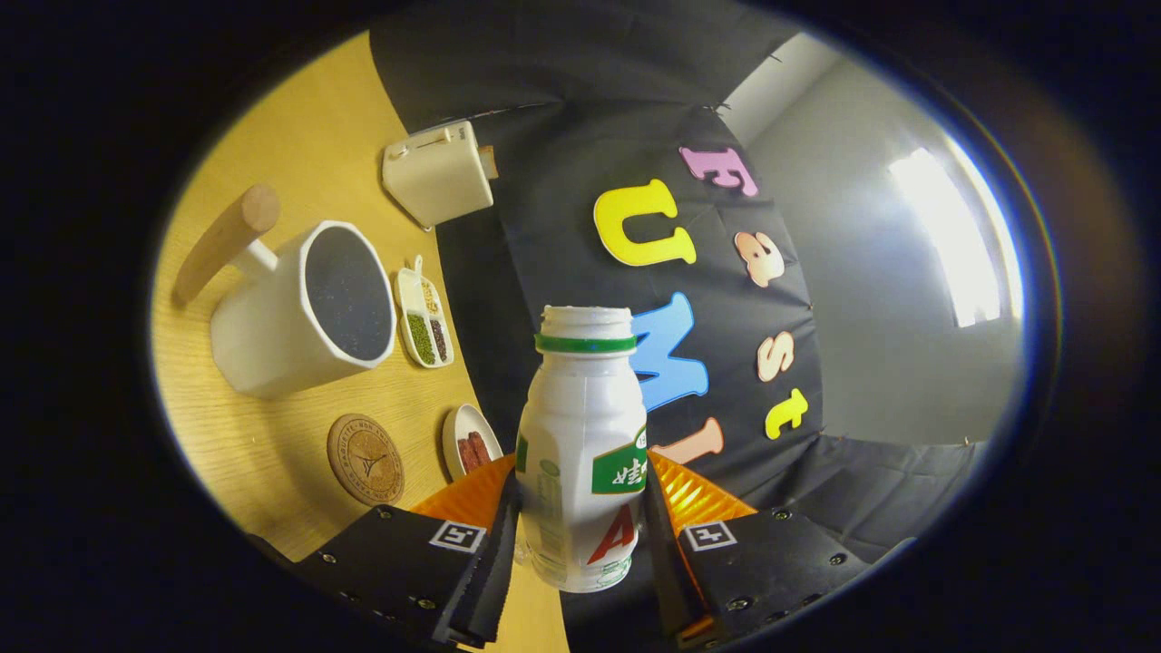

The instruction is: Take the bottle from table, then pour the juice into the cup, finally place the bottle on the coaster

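Gripper view: table [272, 435] tilting steeply as the gripper [580, 535] is holding the uncapped bottle [582, 453], both fingers pressing its sides, lifted clear and well apart from the cup [299, 308]. Juice is at risk of spilling on the wood if tipping begins short of the rim. Toaster [440, 172], wooden handle [222, 240], bean tray [424, 317], coaster [365, 458] and small dish [470, 443] are crowding the cup's surroundings.
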Demonstrator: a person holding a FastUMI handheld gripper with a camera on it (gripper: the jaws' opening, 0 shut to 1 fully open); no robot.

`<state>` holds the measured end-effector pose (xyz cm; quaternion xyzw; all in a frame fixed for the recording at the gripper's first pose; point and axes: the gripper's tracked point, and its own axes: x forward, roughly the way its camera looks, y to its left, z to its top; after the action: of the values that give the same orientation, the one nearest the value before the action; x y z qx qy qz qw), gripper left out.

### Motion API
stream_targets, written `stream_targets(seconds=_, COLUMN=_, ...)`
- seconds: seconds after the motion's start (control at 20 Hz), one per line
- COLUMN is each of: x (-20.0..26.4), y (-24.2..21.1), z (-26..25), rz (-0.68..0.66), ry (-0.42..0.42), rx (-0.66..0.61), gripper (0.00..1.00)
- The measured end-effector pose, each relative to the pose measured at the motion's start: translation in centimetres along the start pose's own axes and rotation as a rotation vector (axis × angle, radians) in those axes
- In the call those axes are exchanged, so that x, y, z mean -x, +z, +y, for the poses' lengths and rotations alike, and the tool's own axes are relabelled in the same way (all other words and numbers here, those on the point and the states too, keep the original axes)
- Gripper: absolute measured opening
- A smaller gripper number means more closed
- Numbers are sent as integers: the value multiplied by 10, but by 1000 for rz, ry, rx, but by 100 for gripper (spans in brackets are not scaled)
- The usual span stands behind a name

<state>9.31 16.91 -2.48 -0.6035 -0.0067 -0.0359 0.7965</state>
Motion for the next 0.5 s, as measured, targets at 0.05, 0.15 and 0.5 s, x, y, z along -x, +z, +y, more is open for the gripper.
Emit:
stream_targets(seconds=0.05, x=-1, y=2, z=2, rz=-1, ry=5, rx=16, gripper=65)
stream_targets(seconds=0.15, x=-2, y=4, z=3, rz=-2, ry=4, rx=58, gripper=65)
stream_targets(seconds=0.5, x=-5, y=13, z=7, rz=-25, ry=-9, rx=221, gripper=65)
